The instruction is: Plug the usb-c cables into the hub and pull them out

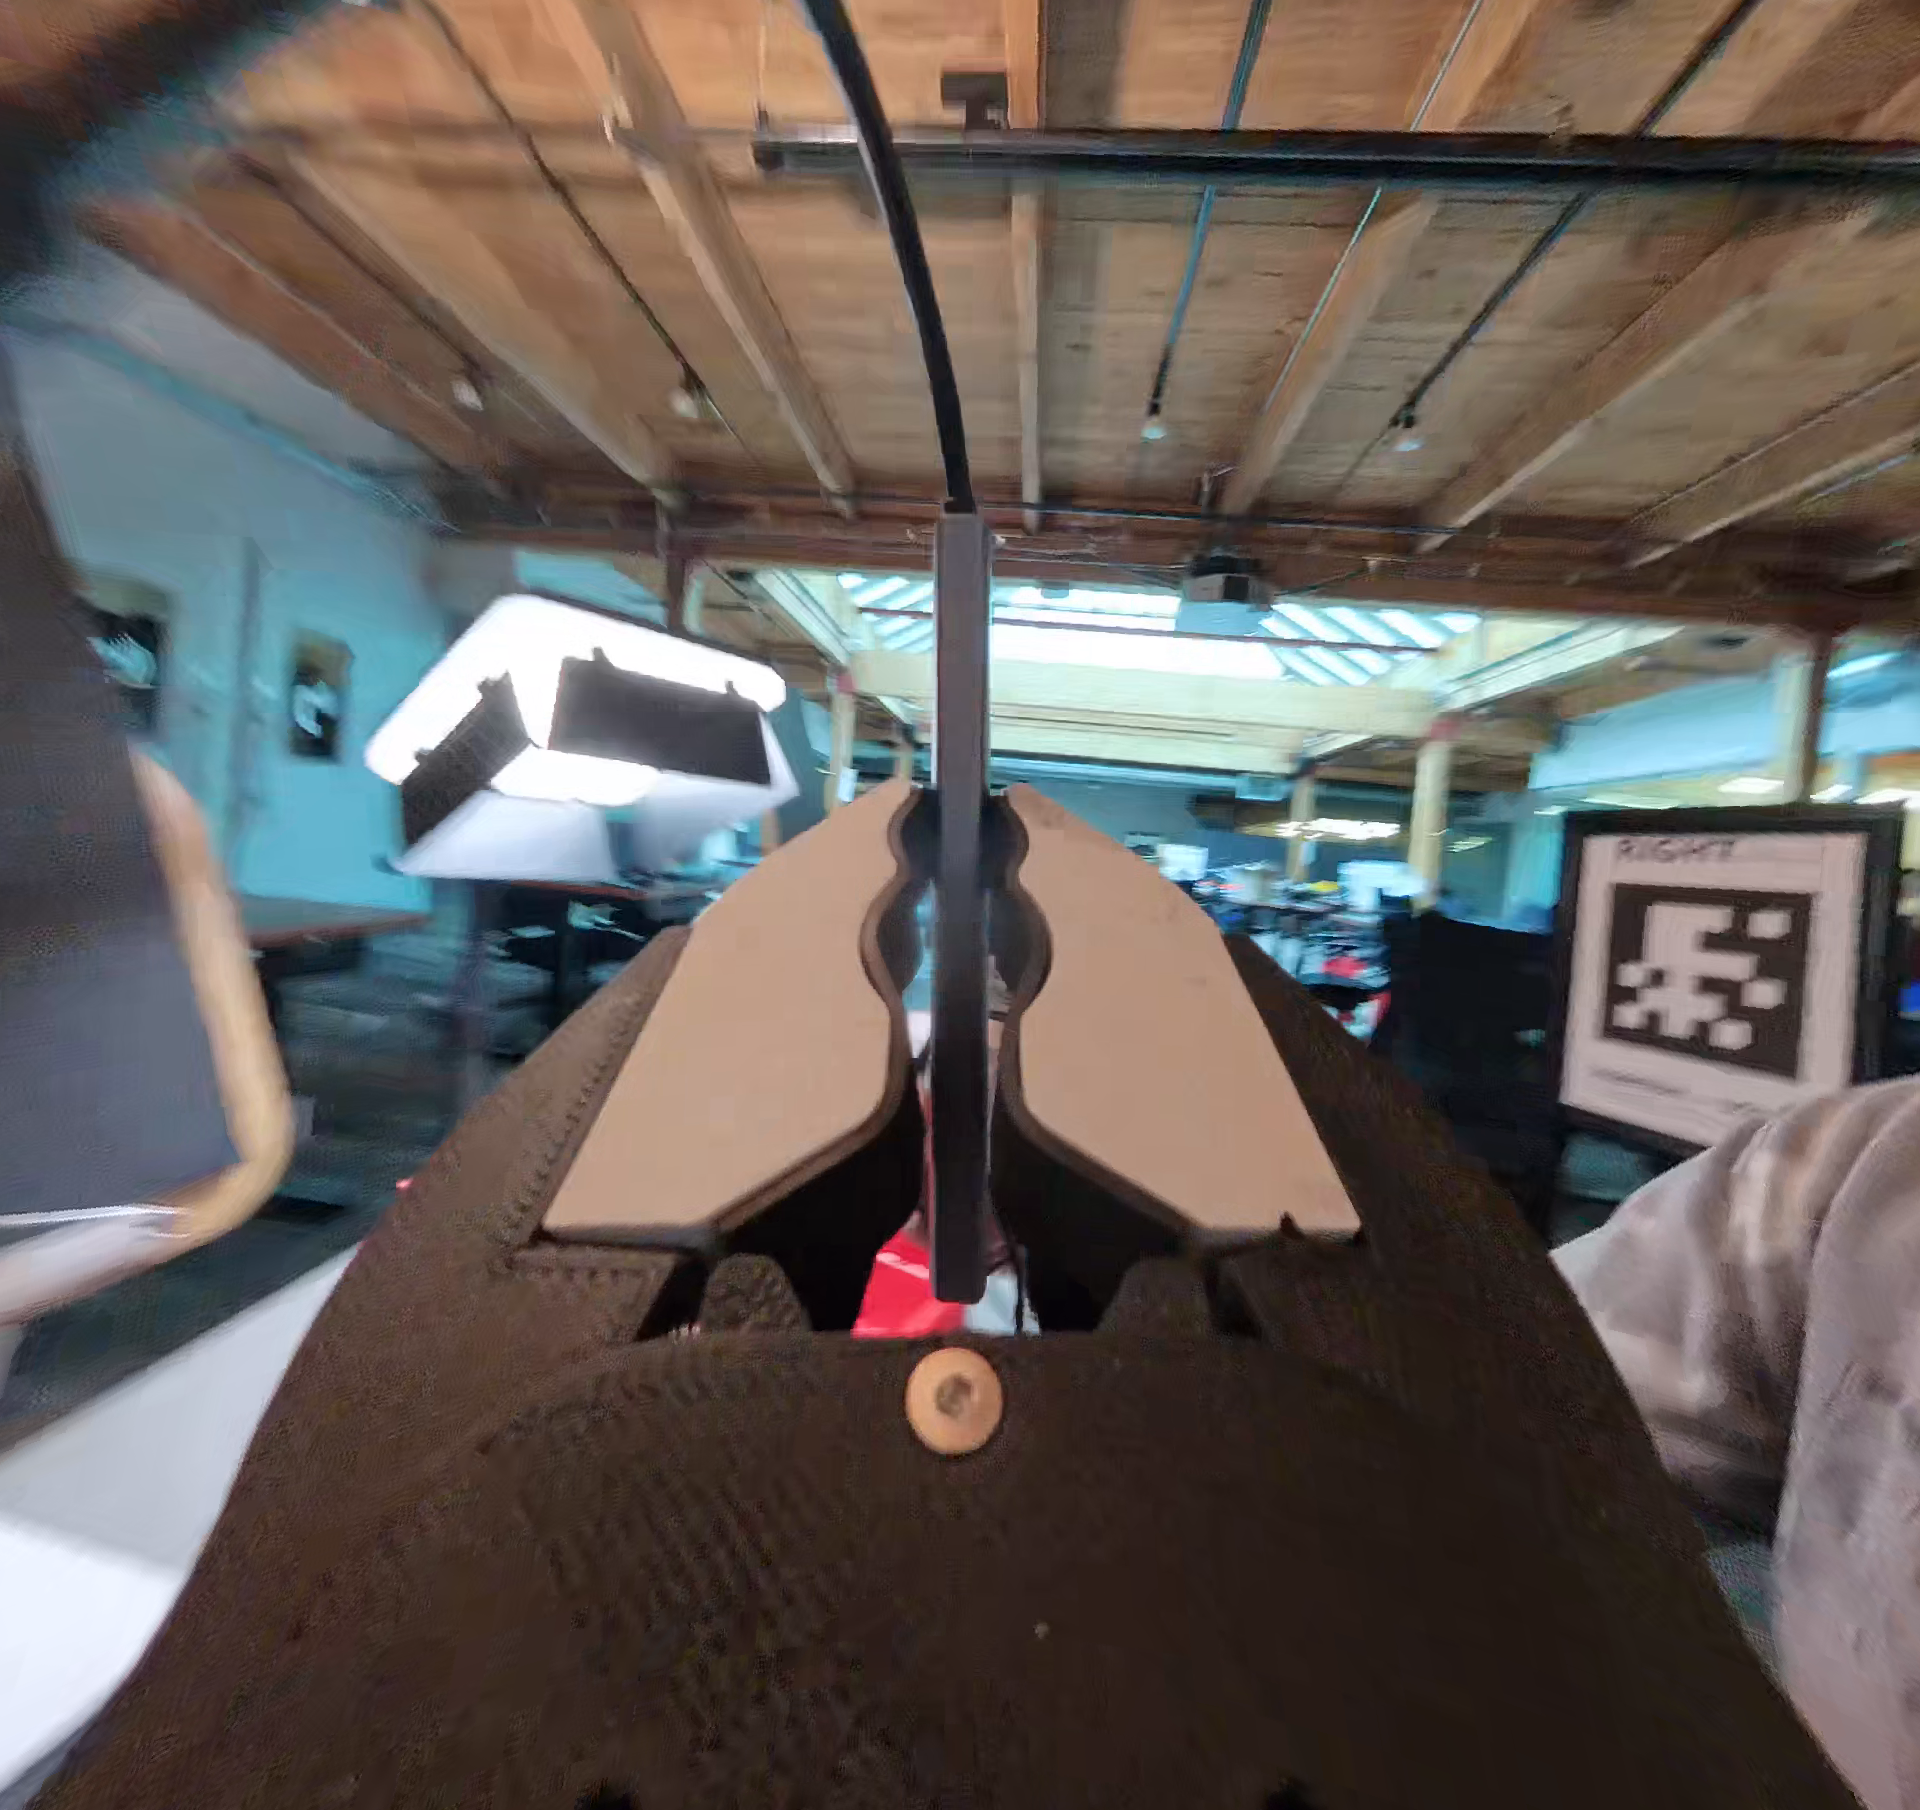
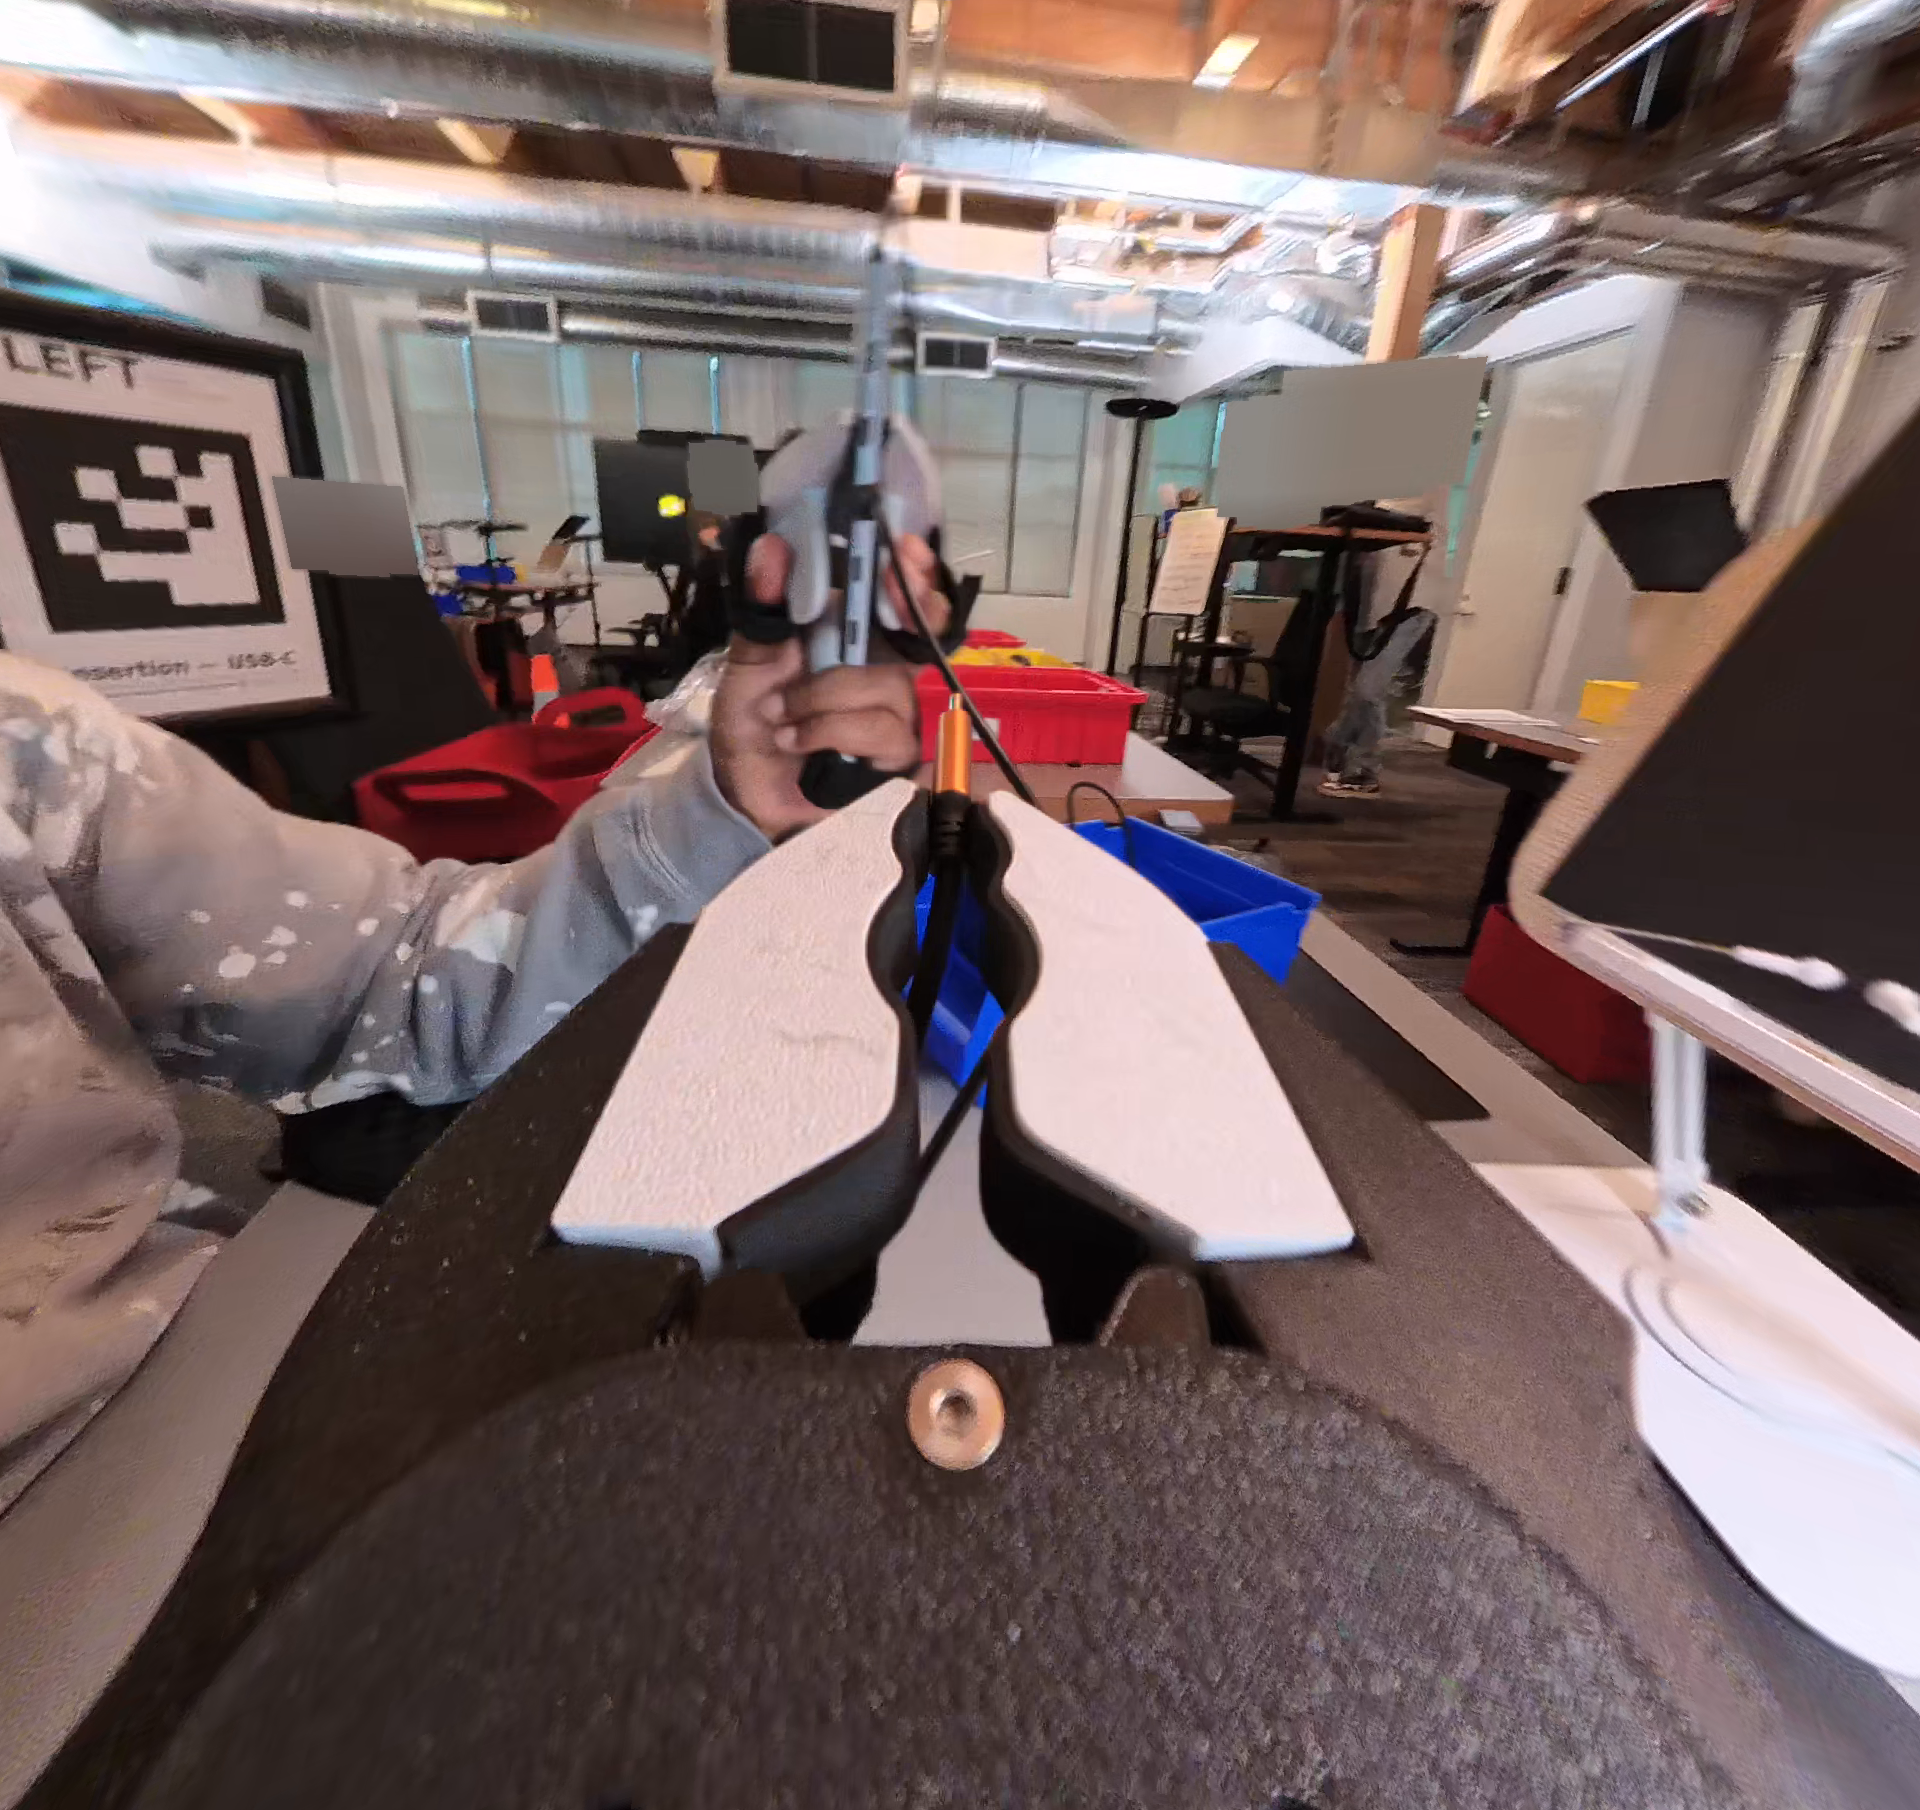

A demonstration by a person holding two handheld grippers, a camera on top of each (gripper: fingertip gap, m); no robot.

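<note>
The slim dark-grey rectangular hub (image 1: 961,908) serves as the landmark: it stands on edge, clamped between the tan pads of the left gripper (image 1: 961,804), whose jaws are closed on its flat sides, with its own thin black lead (image 1: 904,233) arching up from its far end. From the right wrist view the same hub (image 2: 854,576) appears farther off, held upright in the left gripper's pale fingers (image 2: 805,513) above the person's hand (image 2: 810,721). The right gripper (image 2: 951,804) is clenched on the black strain relief of a USB-C cable with an orange metal plug sleeve (image 2: 951,752); the plug tip points towards the hub and sits below and just in front of it, apart from it. Its black cord (image 2: 940,939) trails back between the jaws. In my judgement this is the approach before insertion, the plug not yet seated. The next move calls for bringing the tip level with a port on the hub's narrow edge, squaring the two axes, then pushing straight while the left grip resists; blur hides the exact port.
</note>
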